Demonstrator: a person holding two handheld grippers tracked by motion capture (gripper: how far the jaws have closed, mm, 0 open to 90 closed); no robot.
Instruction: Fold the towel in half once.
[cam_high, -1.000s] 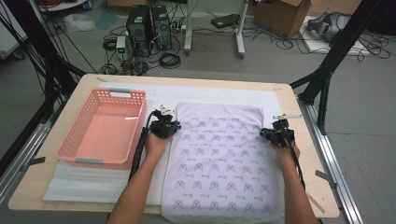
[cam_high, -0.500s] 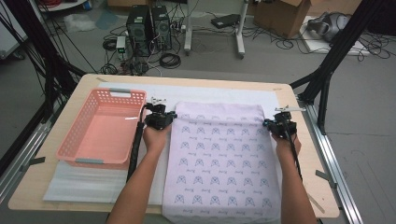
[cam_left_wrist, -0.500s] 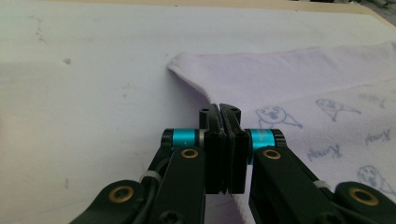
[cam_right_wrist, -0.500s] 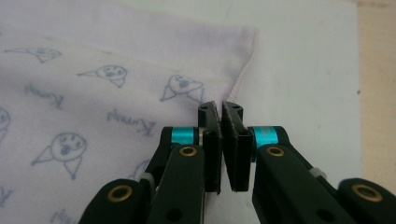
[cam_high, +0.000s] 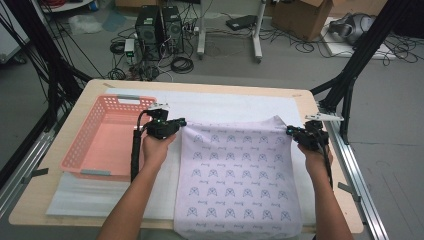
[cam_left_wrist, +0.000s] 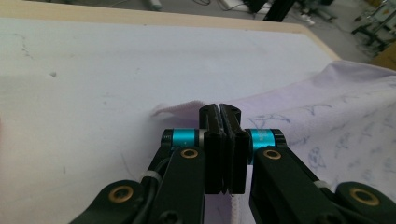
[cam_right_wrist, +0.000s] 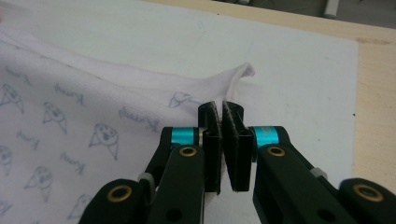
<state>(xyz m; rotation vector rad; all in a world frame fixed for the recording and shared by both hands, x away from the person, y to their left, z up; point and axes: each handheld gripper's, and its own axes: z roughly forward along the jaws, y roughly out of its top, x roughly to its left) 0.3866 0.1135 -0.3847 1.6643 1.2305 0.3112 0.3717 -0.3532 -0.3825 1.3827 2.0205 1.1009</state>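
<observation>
While both hand-held grippers, left (cam_high: 181, 122) and right (cam_high: 290, 131), stay clamped on the patterned cloth's (cam_high: 239, 170) far corners, uneven lifting could tug one thin pinch free.

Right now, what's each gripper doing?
Left gripper: closed on the printed cloth's far left corner.
Right gripper: closed on its far right corner.
</observation>
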